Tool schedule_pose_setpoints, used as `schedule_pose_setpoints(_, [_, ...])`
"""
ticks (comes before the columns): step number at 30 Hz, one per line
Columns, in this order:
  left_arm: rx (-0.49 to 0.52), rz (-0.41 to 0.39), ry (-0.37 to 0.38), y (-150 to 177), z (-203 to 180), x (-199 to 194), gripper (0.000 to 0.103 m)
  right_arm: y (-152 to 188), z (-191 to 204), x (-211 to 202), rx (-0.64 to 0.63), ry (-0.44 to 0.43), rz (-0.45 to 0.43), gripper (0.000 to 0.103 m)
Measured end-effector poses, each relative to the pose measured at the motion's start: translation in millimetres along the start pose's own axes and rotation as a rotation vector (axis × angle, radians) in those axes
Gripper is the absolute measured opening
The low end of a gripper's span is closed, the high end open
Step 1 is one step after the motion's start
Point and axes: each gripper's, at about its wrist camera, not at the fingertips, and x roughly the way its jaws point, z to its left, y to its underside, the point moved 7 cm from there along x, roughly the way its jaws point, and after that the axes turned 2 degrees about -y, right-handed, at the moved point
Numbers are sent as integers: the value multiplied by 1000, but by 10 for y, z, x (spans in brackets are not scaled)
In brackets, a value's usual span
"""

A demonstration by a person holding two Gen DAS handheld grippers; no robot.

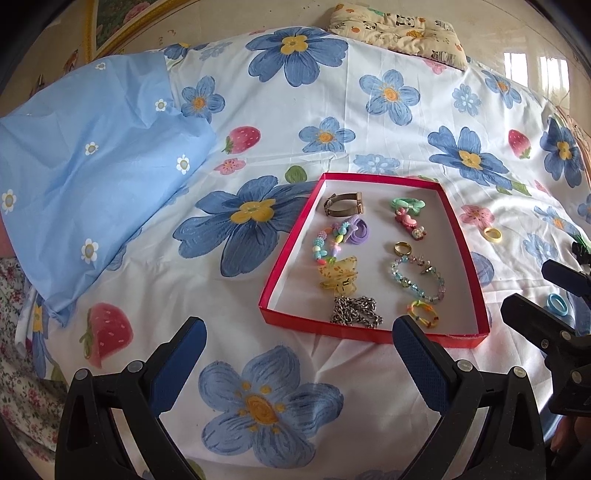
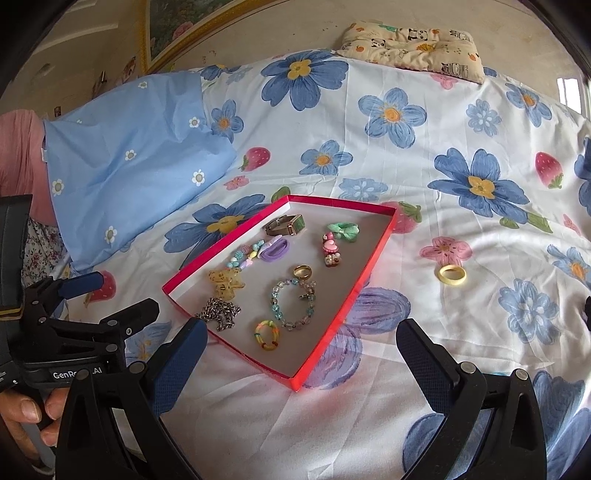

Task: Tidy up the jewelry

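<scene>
Bed under soft daylight, spread with a floral sheet (image 2: 388, 155).

White cloth printed with large blue flowers, pink blossoms and strawberries, lightly creased. At the sheet's left, a pale blue pillow (image 1: 85, 166) dotted with small white daisies, lying on top of it. At the sheet's far edge, a small cream cushion (image 1: 399, 31) with panda and fruit prints. Beyond the sheet, a beige, slightly marked wall (image 2: 258, 37); up and left of the sheet, a gilt-framed picture (image 2: 173, 33) with flowers. To the sheet's far right, a bright window (image 1: 535, 74), glare washing out the panes.
</scene>
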Motion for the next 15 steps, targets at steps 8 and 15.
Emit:
schedule_pose_setpoints(8, [-3,5,3,2,-13,39,102,0,-28,42,3,6,7,103])
schedule_pose_setpoints(15, [5,5,5,-10,-38,58,102,-14,-48,53,8,5,8,103])
